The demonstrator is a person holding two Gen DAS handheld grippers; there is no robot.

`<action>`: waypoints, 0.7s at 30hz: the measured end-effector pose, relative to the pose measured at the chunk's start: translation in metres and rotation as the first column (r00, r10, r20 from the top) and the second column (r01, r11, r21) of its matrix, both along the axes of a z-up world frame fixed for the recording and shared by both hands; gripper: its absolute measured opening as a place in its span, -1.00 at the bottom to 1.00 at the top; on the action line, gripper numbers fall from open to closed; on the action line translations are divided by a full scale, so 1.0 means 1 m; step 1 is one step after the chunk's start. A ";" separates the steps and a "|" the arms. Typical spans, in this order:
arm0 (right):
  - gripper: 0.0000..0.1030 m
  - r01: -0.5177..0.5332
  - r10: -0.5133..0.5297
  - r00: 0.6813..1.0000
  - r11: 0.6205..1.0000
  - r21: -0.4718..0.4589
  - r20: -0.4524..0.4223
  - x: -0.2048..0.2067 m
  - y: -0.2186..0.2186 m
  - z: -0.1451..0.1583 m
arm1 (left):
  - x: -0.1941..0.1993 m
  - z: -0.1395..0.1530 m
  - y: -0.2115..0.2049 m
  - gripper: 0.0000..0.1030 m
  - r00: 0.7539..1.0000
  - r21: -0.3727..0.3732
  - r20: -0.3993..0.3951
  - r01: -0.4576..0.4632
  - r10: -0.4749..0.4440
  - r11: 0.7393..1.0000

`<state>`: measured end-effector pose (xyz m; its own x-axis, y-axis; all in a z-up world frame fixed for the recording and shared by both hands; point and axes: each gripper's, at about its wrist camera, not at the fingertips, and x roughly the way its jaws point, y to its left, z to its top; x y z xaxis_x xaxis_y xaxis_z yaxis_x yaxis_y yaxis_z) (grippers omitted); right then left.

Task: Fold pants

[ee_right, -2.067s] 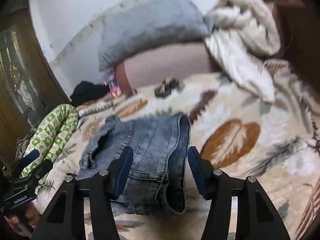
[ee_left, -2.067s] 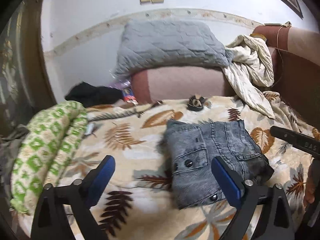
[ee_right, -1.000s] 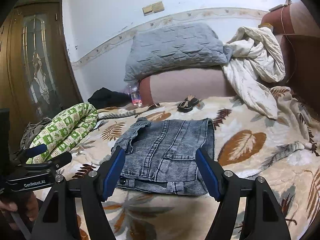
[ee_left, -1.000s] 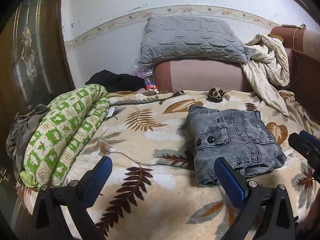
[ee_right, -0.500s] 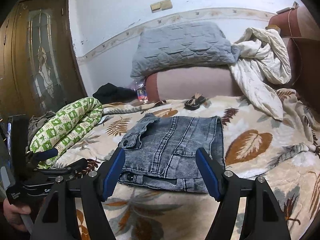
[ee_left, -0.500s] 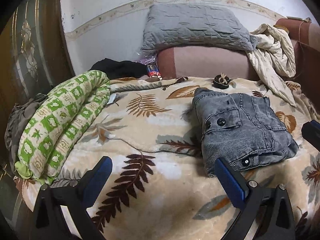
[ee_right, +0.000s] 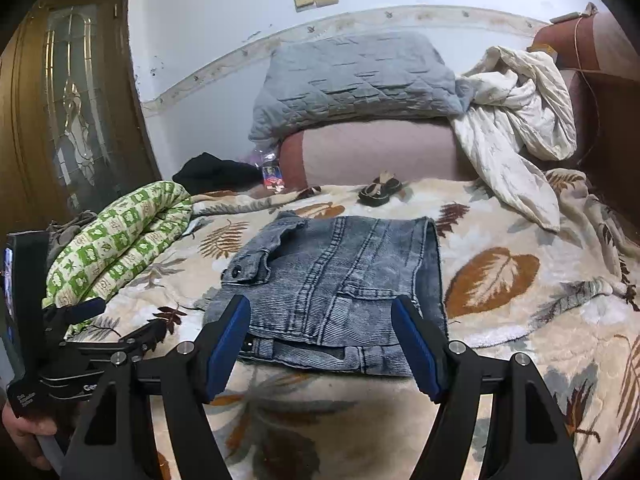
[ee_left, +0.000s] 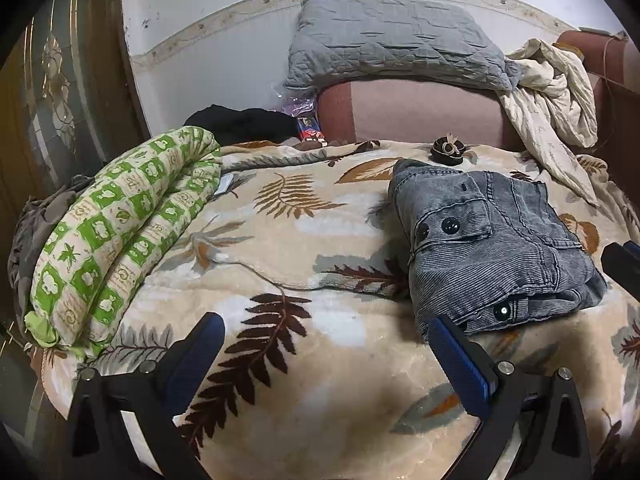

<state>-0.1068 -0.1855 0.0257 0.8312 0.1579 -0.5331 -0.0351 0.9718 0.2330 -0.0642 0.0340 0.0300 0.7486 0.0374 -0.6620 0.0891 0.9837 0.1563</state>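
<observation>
The grey-blue denim pants (ee_left: 496,248) lie folded into a compact stack on the leaf-print blanket (ee_left: 304,276); they also show in the right wrist view (ee_right: 336,284). My left gripper (ee_left: 326,340) is open and empty, low over the blanket to the left of the pants. My right gripper (ee_right: 320,324) is open and empty, just short of the stack's near edge. The left gripper shows at the left of the right wrist view (ee_right: 120,320). The tip of the right gripper shows at the right edge of the left wrist view (ee_left: 624,258).
A rolled green-and-white quilt (ee_left: 120,224) lies along the left side. A grey pillow (ee_left: 396,40) rests on the pink headboard (ee_left: 424,112), a cream cloth (ee_left: 556,92) beside it. A small dark hair tie (ee_left: 448,148) lies behind the pants. A wooden door (ee_right: 60,92) stands left.
Both grippers have let go of the pants and pulled back from the folded stack, which now lies still on the blanket. The left gripper has drifted left.
</observation>
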 end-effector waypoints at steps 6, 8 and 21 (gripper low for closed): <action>0.43 0.020 -0.020 0.999 1.000 -0.007 -0.024 0.004 -0.003 -0.005 | 0.001 -0.002 -0.001 1.00 1.000 0.026 -0.004 -0.005 0.005 1.000; 0.43 0.027 -0.027 0.999 1.000 -0.012 -0.032 0.004 -0.003 -0.007 | 0.001 -0.002 -0.001 1.00 1.000 0.022 -0.007 0.003 -0.003 1.000; 0.44 0.037 -0.038 0.998 0.999 -0.020 -0.046 0.006 -0.003 -0.011 | 0.000 -0.001 -0.002 1.00 1.000 0.011 -0.015 0.014 -0.014 1.000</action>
<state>-0.1005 -0.1883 0.0146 0.8105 0.1163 -0.5740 0.0121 0.9765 0.2150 -0.0637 0.0316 0.0287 0.7393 0.0345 -0.6725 0.1054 0.9804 0.1663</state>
